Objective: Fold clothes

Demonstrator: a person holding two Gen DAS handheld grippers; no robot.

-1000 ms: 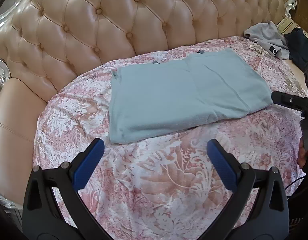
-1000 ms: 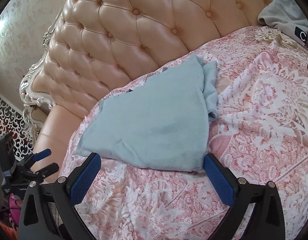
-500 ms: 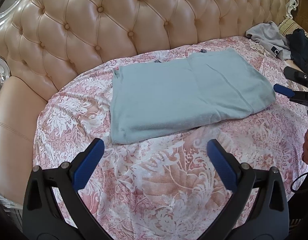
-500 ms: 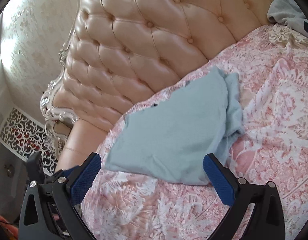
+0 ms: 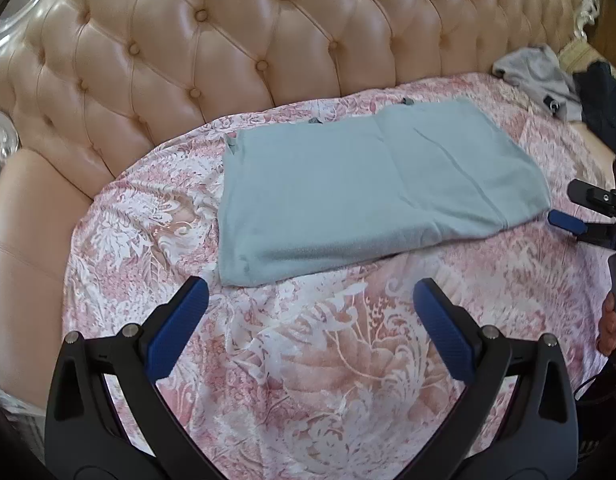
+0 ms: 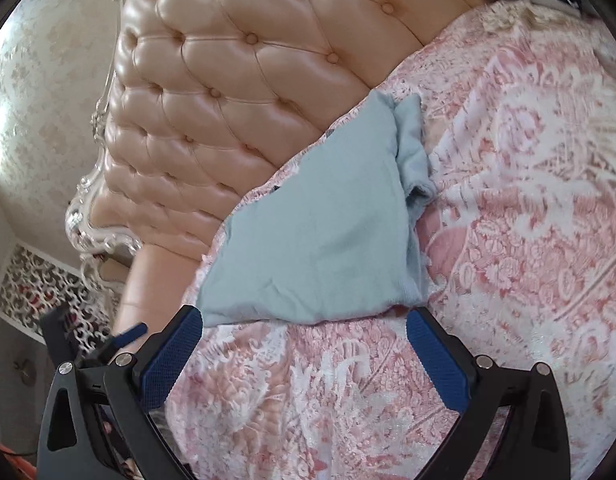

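Observation:
A pale blue garment (image 5: 371, 196) lies folded into a rough rectangle on the pink floral bedspread (image 5: 315, 360), near the headboard. My left gripper (image 5: 308, 300) hovers open just short of its near edge, with nothing between the fingers. The right gripper (image 5: 567, 212) shows at the right edge of the left wrist view, beside the garment's right end. In the right wrist view the same garment (image 6: 319, 240) lies ahead, and my right gripper (image 6: 304, 332) stands open at its near edge, holding nothing. The left gripper (image 6: 124, 336) appears small at the lower left there.
A tufted peach leather headboard (image 5: 228, 52) curves behind the bed. A grey garment (image 5: 535, 76) and a dark garment (image 5: 603, 96) lie at the far right. A hand (image 5: 609, 320) grips the right tool's handle. A white lattice screen (image 6: 40, 296) stands left of the bed.
The right gripper has swung and tilted left, so its view now shows more wall and headboard. It has also dropped a little lower beside the garment's right end. The left gripper has barely moved.

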